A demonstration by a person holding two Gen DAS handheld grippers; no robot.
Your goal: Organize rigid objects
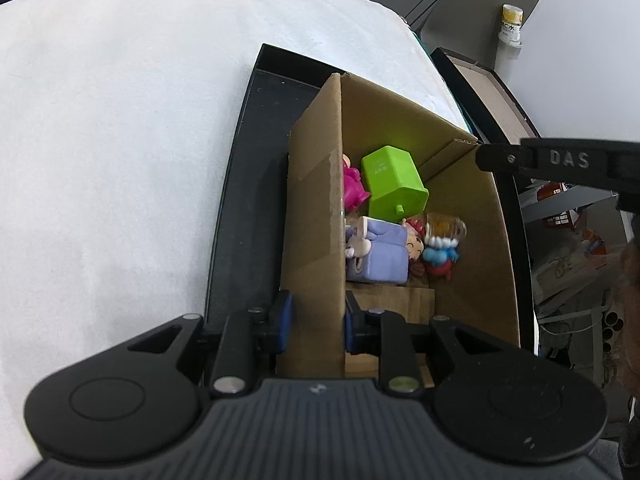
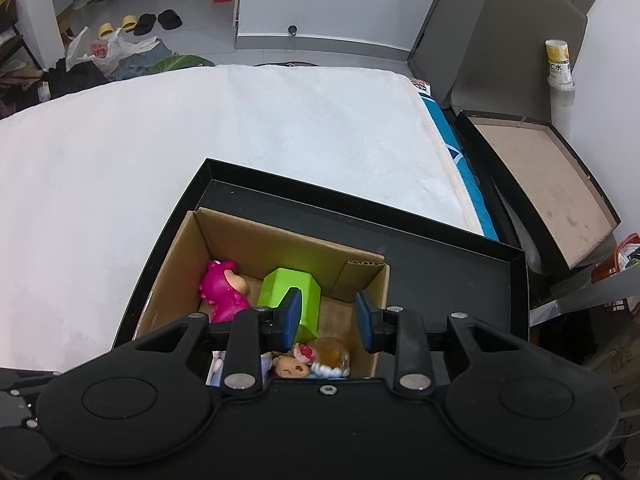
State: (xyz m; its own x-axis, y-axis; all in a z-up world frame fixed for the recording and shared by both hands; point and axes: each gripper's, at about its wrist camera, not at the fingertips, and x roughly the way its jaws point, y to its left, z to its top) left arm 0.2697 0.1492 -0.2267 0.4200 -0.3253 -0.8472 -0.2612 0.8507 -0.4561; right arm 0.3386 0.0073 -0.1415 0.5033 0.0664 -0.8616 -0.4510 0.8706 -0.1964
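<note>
A brown cardboard box [image 1: 316, 200] stands in a black tray [image 1: 248, 200] on a white cloth. My left gripper [image 1: 316, 324] is shut on the box's left wall, one blue pad on each side. Inside the box lie a pink bear figure [image 1: 354, 188], a green block [image 1: 394, 184], a purple figure [image 1: 380, 256] and a blue figure with an amber dome [image 1: 442, 244]. My right gripper [image 2: 329, 318] hangs over the box [image 2: 280, 240], open, with nothing between its pads. Below it lie the amber-domed figure [image 2: 332, 354], the green block [image 2: 280, 284] and the pink bear [image 2: 222, 290].
The black tray [image 2: 440, 280] leaves a bare strip behind and right of the box. The white cloth [image 2: 240, 128] spreads to the left and back. A second shallow box [image 2: 540, 184] lies off the table's right edge. A bottle [image 2: 558, 60] stands behind it. A black bar marked DAS [image 1: 560, 162] reaches in from the right.
</note>
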